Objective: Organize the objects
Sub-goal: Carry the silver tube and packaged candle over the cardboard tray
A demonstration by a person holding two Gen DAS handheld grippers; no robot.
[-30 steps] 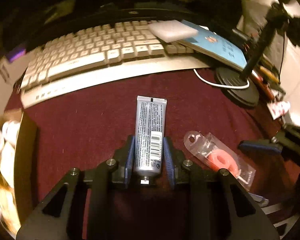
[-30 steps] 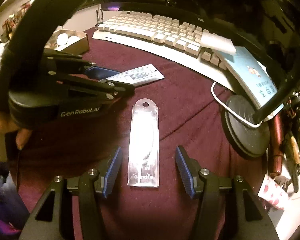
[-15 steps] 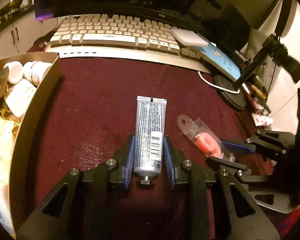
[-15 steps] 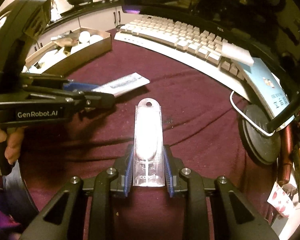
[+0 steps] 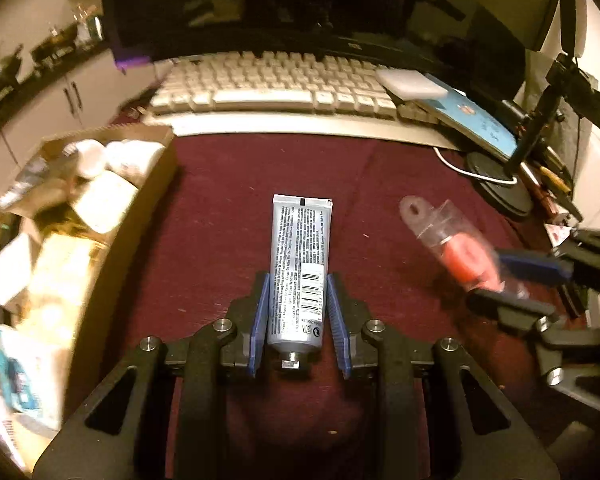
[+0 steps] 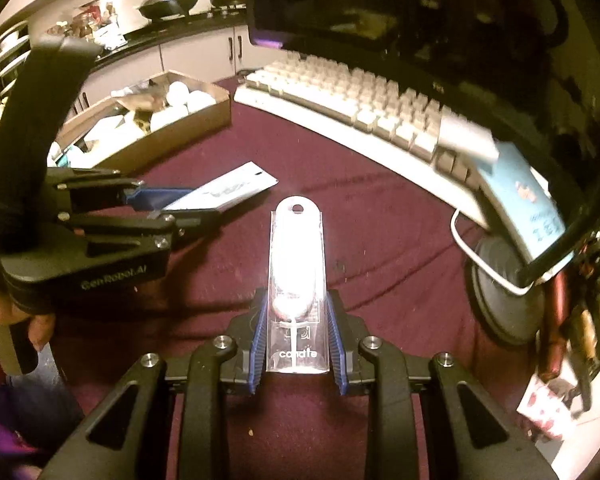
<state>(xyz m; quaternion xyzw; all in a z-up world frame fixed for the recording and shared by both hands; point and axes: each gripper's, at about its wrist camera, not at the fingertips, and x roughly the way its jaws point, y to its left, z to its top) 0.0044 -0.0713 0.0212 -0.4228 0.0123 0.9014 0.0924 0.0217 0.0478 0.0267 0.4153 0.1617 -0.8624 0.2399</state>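
My left gripper (image 5: 298,280) is shut on a grey tube with black print and a barcode (image 5: 300,264), held above the maroon cloth. The tube also shows in the right wrist view (image 6: 224,190), held by the left gripper (image 6: 160,204). My right gripper (image 6: 296,300) is shut on a clear plastic blister pack (image 6: 296,276) with a pale object inside. In the left wrist view the pack (image 5: 452,240) shows an orange-red item and the right gripper (image 5: 516,280) around its end. A cardboard box (image 5: 140,208) with white jars and packets stands at the left.
A white keyboard (image 5: 276,88) lies along the back under a dark monitor (image 6: 380,4). A white block (image 5: 410,84) and a blue booklet (image 5: 472,120) rest at its right end. A round black stand base (image 6: 500,288) with a white cable, pens and clutter fills the right side.
Both grippers have lifted and drawn back with their objects. The right gripper closed on the blister pack between one second and half a second ago. The box has come further into view.
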